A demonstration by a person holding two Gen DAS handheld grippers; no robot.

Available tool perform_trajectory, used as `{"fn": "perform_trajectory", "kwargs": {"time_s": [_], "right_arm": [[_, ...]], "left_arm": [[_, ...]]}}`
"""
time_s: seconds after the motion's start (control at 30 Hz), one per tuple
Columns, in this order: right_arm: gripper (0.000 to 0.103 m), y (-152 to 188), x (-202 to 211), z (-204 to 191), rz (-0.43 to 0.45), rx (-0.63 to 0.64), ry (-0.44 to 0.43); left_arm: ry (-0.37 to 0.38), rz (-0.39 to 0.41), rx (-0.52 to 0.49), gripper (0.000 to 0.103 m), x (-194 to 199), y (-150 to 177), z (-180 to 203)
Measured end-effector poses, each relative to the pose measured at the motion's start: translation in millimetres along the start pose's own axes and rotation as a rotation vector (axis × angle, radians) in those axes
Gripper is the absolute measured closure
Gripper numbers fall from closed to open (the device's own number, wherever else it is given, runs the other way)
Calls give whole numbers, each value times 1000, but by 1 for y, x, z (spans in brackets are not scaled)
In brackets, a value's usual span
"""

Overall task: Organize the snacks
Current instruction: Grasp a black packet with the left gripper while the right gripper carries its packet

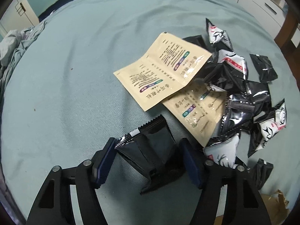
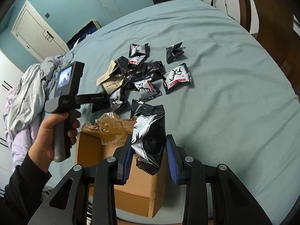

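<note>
A pile of black-and-white snack packets (image 1: 241,101) and tan sachets (image 1: 161,71) lies on the blue-green bed sheet; the pile also shows in the right wrist view (image 2: 146,78). My left gripper (image 1: 148,155) is open around a black packet (image 1: 150,150) lying on the sheet. My right gripper (image 2: 148,150) is open with a black-and-white packet (image 2: 150,135) between its jaws, above an open cardboard box (image 2: 131,183) at the bed edge. Whether the pads touch that packet is unclear. The left gripper's body (image 2: 75,97) shows in the right wrist view.
Crumpled clothes (image 2: 28,97) lie at the bed's left side. Torn brown tape and flaps (image 2: 112,127) sit on the box's top. White cabinets (image 1: 262,3) and a wooden post (image 1: 288,30) stand beyond the bed. The sheet (image 1: 65,93) stretches left of the pile.
</note>
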State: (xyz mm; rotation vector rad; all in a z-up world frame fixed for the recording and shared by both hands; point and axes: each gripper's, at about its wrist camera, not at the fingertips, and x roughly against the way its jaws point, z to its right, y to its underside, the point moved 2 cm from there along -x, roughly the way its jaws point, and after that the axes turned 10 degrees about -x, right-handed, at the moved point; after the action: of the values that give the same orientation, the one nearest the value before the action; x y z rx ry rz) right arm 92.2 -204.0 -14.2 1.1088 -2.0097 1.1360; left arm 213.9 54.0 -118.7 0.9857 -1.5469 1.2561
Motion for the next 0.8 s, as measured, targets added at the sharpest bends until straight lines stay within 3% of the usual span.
{"fn": "perform_trajectory", "kwargs": {"time_s": [0.17,0.27,0.5,0.63,0.8], "right_arm": [[71,5,0,-6,29,36,29],[71,11,6,-8,74,56,58],[71,18,26,-14,79,111,28],[71,26,49,-6,87,120,-1],[71,41,51,9,62,99,13]], "left_arm": [[31,-12,60,44,16,13,-8],[17,29,76,44,43,26,-11],[-113,193,-153,44,125,72,23],[-31,261,-224,44,158,105,41],[88,262,-336,44,176,148,74]]}}
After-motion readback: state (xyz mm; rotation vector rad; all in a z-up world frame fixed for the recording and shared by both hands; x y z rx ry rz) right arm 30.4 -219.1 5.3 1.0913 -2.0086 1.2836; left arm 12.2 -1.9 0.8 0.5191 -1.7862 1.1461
